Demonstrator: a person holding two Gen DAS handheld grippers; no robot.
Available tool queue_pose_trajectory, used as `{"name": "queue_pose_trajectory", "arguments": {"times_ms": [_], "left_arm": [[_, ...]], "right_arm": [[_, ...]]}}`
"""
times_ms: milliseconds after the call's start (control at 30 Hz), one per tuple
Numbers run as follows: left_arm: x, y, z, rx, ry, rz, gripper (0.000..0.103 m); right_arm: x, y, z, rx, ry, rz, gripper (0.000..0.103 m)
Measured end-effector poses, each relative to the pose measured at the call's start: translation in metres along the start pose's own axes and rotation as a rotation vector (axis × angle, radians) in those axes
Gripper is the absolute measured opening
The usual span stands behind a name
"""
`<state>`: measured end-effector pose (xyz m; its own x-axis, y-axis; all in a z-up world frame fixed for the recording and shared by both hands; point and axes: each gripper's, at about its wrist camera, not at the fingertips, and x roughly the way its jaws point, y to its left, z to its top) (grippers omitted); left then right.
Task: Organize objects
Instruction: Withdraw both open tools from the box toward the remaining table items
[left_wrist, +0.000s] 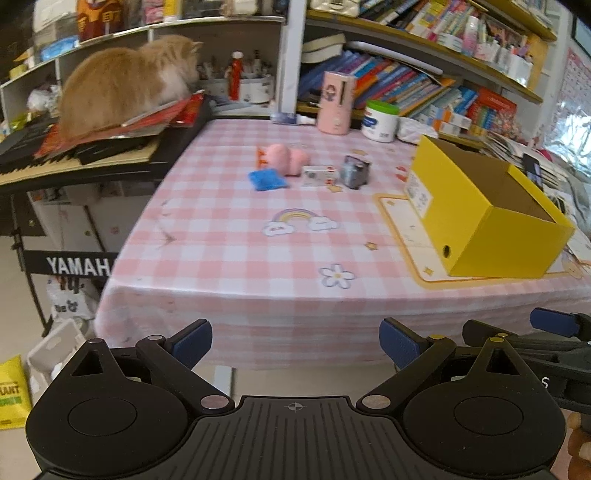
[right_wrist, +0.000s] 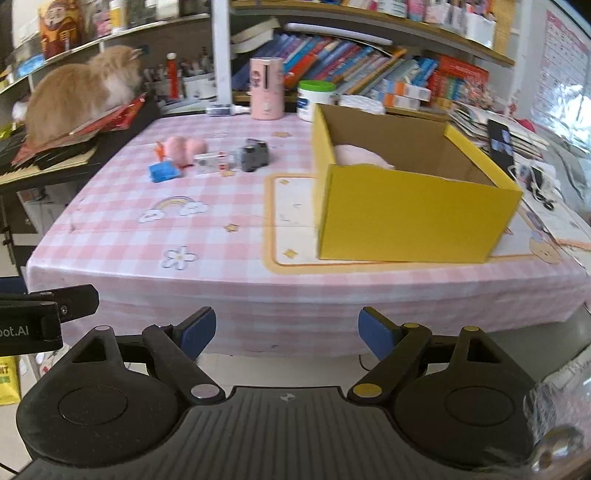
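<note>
On the pink checked table lie a pink plush toy (left_wrist: 286, 158) (right_wrist: 183, 147), a blue packet (left_wrist: 266, 180) (right_wrist: 163, 172), a small white box (left_wrist: 319, 176) (right_wrist: 212, 161) and a dark grey box (left_wrist: 355, 171) (right_wrist: 255, 154). An open yellow cardboard box (left_wrist: 491, 221) (right_wrist: 413, 218) stands at the right on a placemat; something pale pink (right_wrist: 360, 155) lies inside. My left gripper (left_wrist: 295, 341) is open and empty, held before the table's front edge. My right gripper (right_wrist: 287, 330) is open and empty too, beside the left.
A ginger cat (left_wrist: 125, 83) (right_wrist: 79, 92) sits on a Yamaha keyboard (left_wrist: 74, 158) left of the table. A pink cylinder (left_wrist: 334, 101) (right_wrist: 266, 88) and a white tub (left_wrist: 380, 120) (right_wrist: 314, 98) stand at the back. Bookshelves (left_wrist: 424, 85) stand behind. A phone (right_wrist: 500, 142) lies at the right.
</note>
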<state>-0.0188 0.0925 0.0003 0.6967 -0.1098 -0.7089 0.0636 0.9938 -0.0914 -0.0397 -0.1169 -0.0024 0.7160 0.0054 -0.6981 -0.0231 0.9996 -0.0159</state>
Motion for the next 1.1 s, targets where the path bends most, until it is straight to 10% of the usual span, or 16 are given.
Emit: {"name": "queue_pose_trajectory", "arguments": {"times_ms": [1100], "left_arm": [[0.009,0.040,0.027,-0.035,-0.063,0.025,0.097]], "right_arm": [[0.024,0.054,0.037,-0.085,-0.054,0.060,0.071]]}}
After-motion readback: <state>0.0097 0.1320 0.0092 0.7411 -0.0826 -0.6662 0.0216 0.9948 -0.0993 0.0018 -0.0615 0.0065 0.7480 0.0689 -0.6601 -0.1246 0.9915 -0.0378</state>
